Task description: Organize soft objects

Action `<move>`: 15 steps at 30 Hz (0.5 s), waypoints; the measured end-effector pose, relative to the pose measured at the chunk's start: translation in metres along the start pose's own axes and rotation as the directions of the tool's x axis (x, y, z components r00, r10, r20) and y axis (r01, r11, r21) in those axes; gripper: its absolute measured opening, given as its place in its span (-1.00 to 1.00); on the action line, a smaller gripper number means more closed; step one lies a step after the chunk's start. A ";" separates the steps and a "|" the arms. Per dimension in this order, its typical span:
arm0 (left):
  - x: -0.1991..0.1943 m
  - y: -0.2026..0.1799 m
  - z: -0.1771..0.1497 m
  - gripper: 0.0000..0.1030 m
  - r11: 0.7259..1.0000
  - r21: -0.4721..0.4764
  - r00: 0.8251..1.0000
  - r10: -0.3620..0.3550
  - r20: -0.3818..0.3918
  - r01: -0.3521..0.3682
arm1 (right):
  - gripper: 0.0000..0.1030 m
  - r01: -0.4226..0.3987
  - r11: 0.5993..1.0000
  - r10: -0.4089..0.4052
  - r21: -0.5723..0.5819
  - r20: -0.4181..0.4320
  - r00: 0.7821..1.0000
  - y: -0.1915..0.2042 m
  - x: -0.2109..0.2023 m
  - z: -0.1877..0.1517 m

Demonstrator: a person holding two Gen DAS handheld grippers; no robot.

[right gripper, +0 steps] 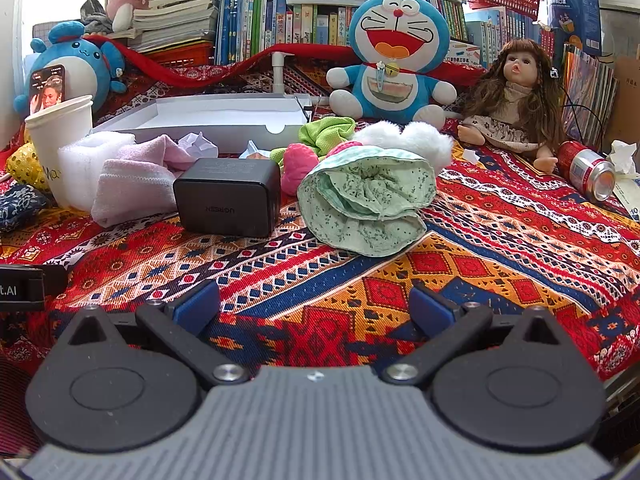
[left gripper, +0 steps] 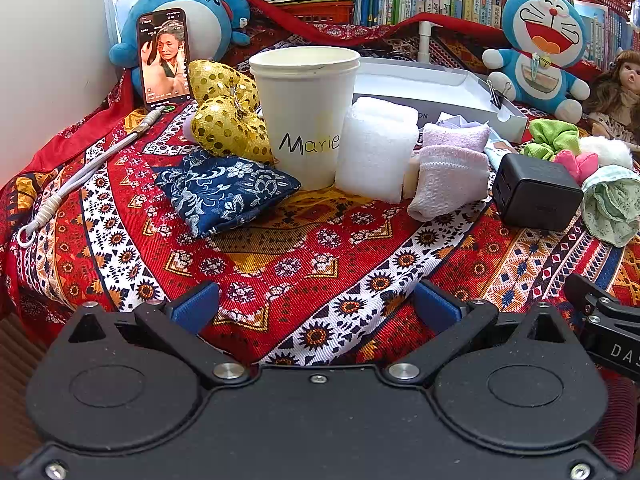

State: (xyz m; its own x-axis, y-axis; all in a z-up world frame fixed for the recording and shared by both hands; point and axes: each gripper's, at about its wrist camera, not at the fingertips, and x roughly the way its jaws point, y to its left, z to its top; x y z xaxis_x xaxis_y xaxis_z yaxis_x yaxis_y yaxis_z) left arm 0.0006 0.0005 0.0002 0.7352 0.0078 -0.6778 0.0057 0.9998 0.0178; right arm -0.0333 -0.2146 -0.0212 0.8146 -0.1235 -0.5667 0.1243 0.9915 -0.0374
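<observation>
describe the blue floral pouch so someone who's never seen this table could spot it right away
Find the white paper cup marked "Marie" standing on the red patterned cloth. The pouch lies flat on the cloth at the cup's foot, on its left in the left wrist view, just below the gold sequin hearts. It alone is dark navy with a white flower print.

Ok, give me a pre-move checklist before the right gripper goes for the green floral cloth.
1. Right gripper open and holding nothing: ok.
2. Left gripper open, parked clear of the cloth: ok.
3. Green floral cloth exposed, nothing lying on it: ok.
4. Bare tablecloth between fingers and cloth: ok.
5. Black charger apart from the cloth: ok, but close.
6. White box free to receive it: cannot tell.
</observation>
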 end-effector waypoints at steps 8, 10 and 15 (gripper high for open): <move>-0.003 0.001 -0.005 1.00 1.000 0.010 0.999 -0.010 0.032 0.010 | 1.00 -0.029 1.000 0.029 -0.010 0.029 0.999 -0.004 -0.001 -0.005; -0.003 0.003 -0.006 1.00 1.000 0.017 0.999 -0.019 0.040 0.019 | 1.00 -0.038 0.999 0.039 -0.014 0.043 0.998 -0.005 0.000 -0.006; -0.001 0.005 -0.010 1.00 1.000 0.017 0.997 -0.027 0.078 0.025 | 1.00 -0.038 0.999 0.038 -0.006 0.115 0.993 -0.005 0.003 -0.015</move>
State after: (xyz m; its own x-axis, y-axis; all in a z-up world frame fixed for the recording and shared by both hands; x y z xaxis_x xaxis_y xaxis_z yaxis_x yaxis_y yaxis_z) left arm -0.0067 0.0061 -0.0059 0.7857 -0.0200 -0.6183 0.0356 0.9993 0.0129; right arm -0.0405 -0.2191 -0.0351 0.8787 -0.0894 -0.4690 0.0900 0.9957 -0.0211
